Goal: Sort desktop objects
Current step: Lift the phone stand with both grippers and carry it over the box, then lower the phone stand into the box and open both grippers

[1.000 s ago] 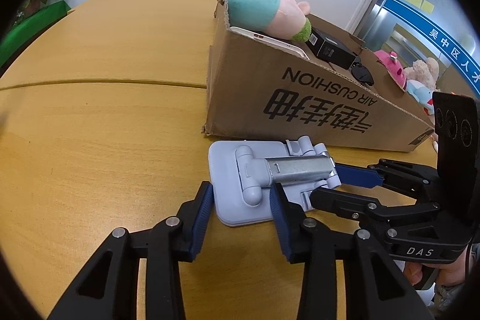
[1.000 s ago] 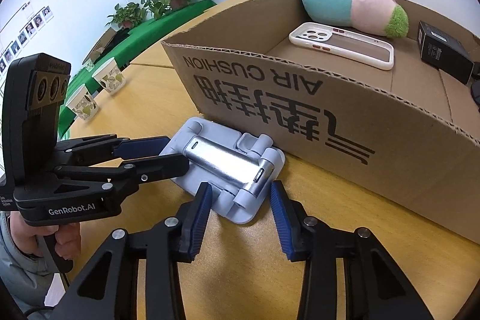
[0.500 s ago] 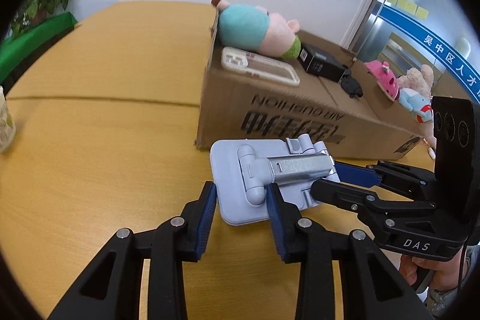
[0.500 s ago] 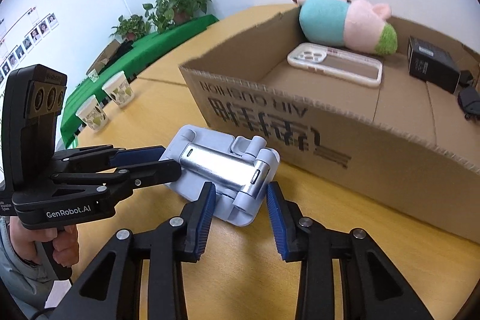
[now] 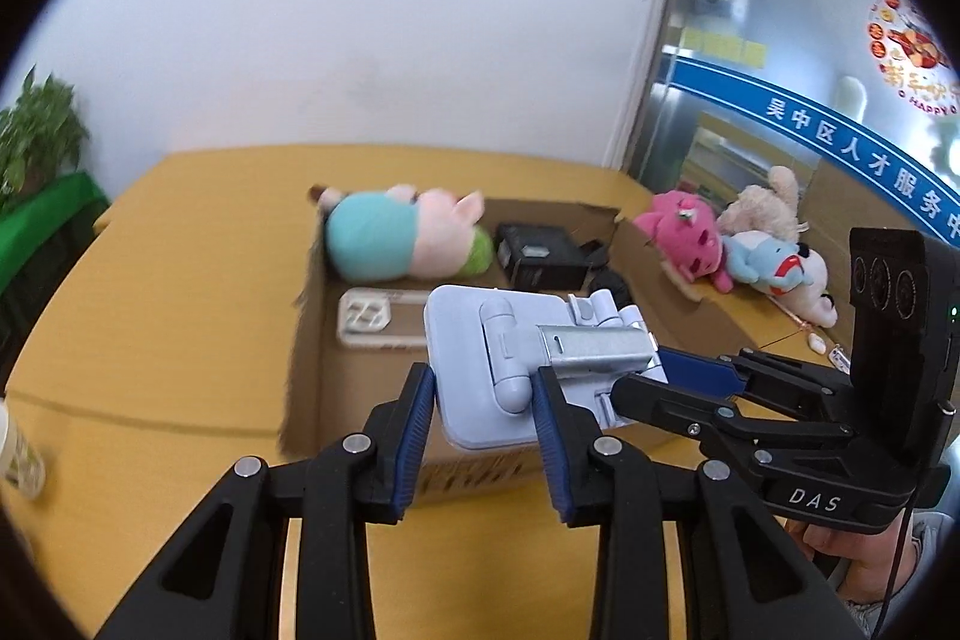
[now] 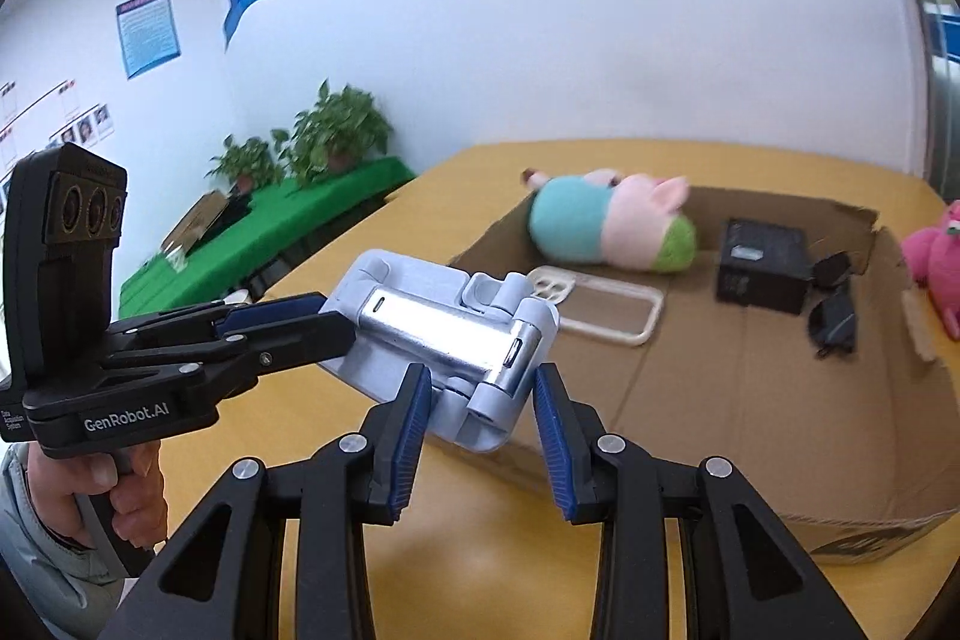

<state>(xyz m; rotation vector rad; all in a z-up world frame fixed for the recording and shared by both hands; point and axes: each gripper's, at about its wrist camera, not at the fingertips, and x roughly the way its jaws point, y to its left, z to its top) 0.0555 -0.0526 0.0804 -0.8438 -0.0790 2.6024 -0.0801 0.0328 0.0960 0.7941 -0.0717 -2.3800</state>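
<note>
I have the grey phone stand pinched from both ends: my left hand-held gripper closed on one end, my right hand-held gripper closed on the other. It hangs in the air above the near wall of the cardboard box on the table
</note>
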